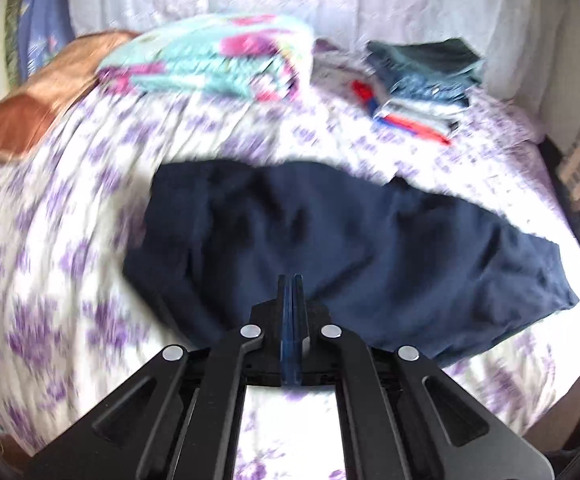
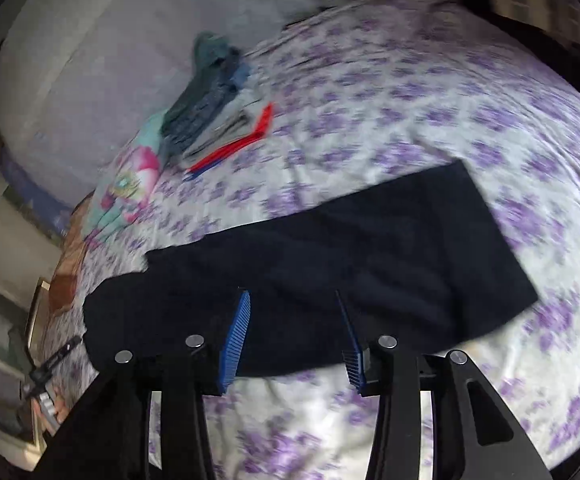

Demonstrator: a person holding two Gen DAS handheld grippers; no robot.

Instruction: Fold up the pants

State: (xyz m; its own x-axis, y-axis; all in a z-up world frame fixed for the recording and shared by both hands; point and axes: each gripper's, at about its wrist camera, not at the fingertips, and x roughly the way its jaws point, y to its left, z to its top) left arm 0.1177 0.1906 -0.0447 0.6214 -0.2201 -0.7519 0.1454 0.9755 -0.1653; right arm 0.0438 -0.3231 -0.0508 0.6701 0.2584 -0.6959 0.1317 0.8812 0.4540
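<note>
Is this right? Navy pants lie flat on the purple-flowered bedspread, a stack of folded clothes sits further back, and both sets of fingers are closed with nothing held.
Not quite. The right gripper has its fingers apart, as the right wrist view shows; only the left gripper is closed, and empty. The rest holds: navy pants flat on the bedspread, folded clothes further back.

The left gripper (image 1: 292, 278) is a black linkage frame with round silver rivets and blue ribbed fingers (image 1: 288, 320). The right gripper (image 2: 292, 298) has matching black arms, rivets and blue ribbed fingers (image 2: 236, 340).
</note>
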